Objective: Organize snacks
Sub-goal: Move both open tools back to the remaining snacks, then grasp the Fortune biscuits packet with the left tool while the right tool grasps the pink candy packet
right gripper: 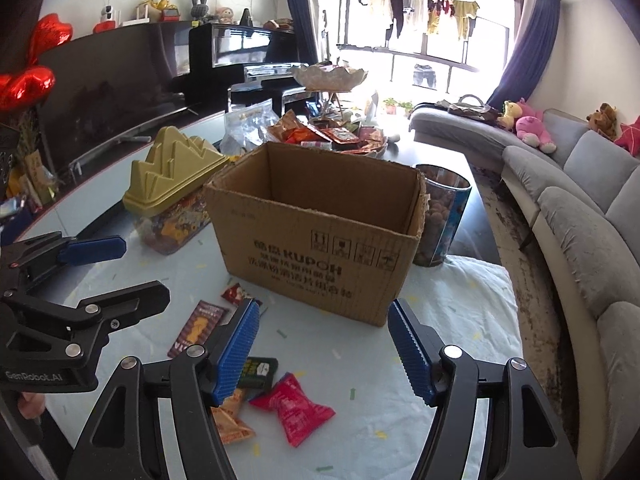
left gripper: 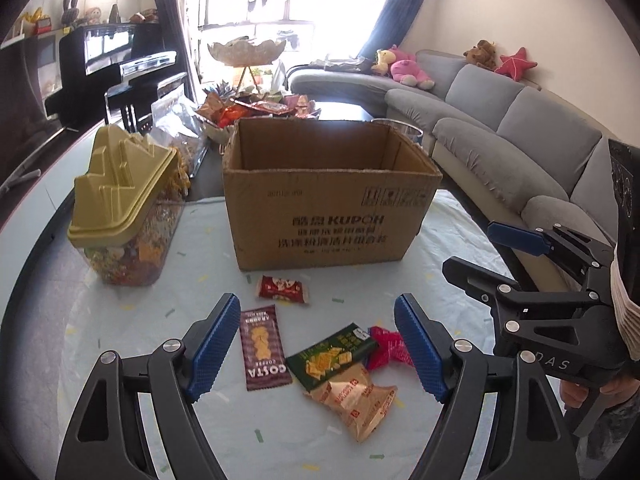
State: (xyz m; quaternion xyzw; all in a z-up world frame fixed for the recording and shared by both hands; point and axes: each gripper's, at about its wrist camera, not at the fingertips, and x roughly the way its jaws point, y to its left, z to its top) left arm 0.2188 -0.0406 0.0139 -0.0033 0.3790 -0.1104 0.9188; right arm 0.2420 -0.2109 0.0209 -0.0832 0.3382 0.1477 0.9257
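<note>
An open cardboard box point(left gripper: 328, 216) stands on the white cloth; it also shows in the right wrist view point(right gripper: 316, 256). In front of it lie a small dark red packet point(left gripper: 283, 289), a brown Costa packet point(left gripper: 263, 347), a green cracker packet point(left gripper: 332, 356), a tan packet point(left gripper: 356, 400) and a pink packet point(left gripper: 386, 346), which also shows in the right wrist view point(right gripper: 294, 408). My left gripper point(left gripper: 318, 348) is open above the packets. My right gripper point(right gripper: 324, 350) is open above the cloth, right of the packets, near the box's front corner. Both are empty.
A clear snack jar with a yellow lid point(left gripper: 124, 216) stands left of the box. A tall tub of nuts point(right gripper: 442, 216) stands behind the box's right side. A tiered tray of snacks point(left gripper: 256, 108) is farther back. A grey sofa point(left gripper: 520, 136) runs along the right.
</note>
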